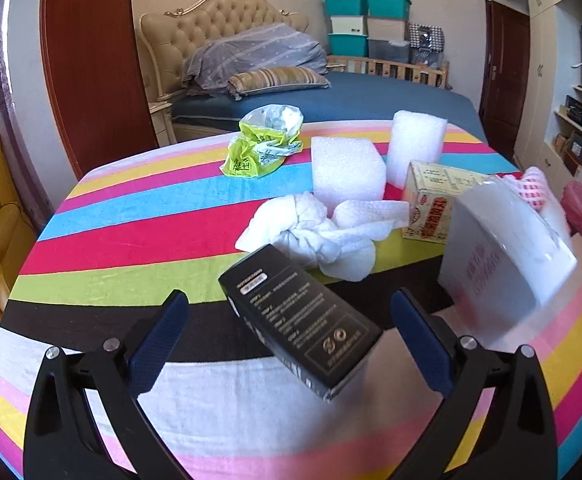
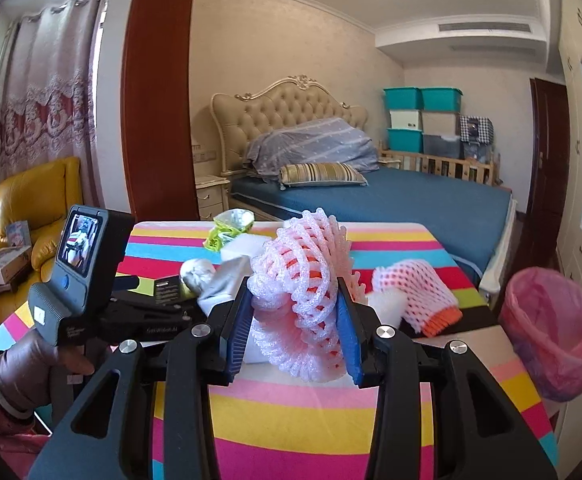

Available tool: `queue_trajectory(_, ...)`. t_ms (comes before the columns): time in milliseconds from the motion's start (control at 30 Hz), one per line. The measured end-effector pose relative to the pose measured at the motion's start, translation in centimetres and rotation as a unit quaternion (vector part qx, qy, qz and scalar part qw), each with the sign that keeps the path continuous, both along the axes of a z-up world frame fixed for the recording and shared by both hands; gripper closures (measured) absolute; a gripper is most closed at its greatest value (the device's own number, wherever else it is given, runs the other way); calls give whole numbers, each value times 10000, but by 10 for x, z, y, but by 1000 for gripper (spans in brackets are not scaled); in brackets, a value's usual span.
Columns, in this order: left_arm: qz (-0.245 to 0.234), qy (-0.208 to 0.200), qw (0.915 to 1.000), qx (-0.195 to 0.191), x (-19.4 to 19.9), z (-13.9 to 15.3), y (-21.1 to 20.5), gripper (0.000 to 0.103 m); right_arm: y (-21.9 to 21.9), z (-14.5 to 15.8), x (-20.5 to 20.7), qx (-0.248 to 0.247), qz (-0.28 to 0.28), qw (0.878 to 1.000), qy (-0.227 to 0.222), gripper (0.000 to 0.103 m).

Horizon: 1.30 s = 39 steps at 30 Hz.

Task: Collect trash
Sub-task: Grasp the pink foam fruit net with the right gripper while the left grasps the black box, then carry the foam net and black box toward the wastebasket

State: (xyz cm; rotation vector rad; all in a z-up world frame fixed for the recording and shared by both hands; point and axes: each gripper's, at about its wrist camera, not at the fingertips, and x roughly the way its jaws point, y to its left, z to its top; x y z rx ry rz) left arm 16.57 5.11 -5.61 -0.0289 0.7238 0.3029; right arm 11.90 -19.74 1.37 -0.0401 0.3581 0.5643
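Observation:
My left gripper (image 1: 289,320) is open, its blue pads on either side of a black box (image 1: 301,322) that lies on the striped tablecloth (image 1: 131,240); the pads do not touch it. Beyond it lie crumpled white tissue (image 1: 319,232), two white foam blocks (image 1: 347,170), a yellow-green plastic bag (image 1: 261,144), a cream carton (image 1: 437,200) and a white box (image 1: 503,248). My right gripper (image 2: 297,320) is shut on a pink foam fruit net (image 2: 303,276) and holds it above the table. A second pink net (image 2: 415,292) lies to the right.
A bin lined with a pink bag (image 2: 559,328) stands off the table's right edge. A bed (image 2: 391,196) is behind the table, a yellow armchair (image 2: 35,204) at left. The left hand and its gripper (image 2: 79,280) show in the right wrist view.

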Motion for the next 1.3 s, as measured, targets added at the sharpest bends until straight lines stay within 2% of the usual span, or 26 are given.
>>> queue_trajectory(100, 109, 238, 9997, 8, 9, -5, 1, 5, -6, -6, 4, 33, -44, 10000, 74, 65)
queue_trajectory(233, 242, 270, 9993, -45, 4, -6, 7, 6, -9, -11, 9, 77, -66, 9998, 142, 65)
queue_trajectory(333, 205, 298, 9992, -172, -4, -8, 12, 31, -9, -15, 11, 126, -65, 9996, 239, 65)
queue_trajectory(400, 149, 408, 9988, -207, -4, -11, 15, 53, -8, -18, 11, 151, -38, 9995, 291, 65)
queue_trajectory(500, 50, 418, 9986, -332, -13, -12, 20, 60, -3, -22, 12, 115, 0, 9992, 372, 65)
queue_trajectory(600, -38, 219, 9991, -353, -24, -9, 21, 65, 3, -26, 11, 70, 31, 9992, 397, 65)
queue_trajectory(1033, -500, -768, 9953, -305, -68, 19, 5, 65, 18, -32, 3, -104, 105, 9991, 399, 65)
queue_trajectory(1300, -914, -1086, 9895, -265, -81, 31, -19, 65, 8, -33, 5, -26, -23, 9991, 431, 65)
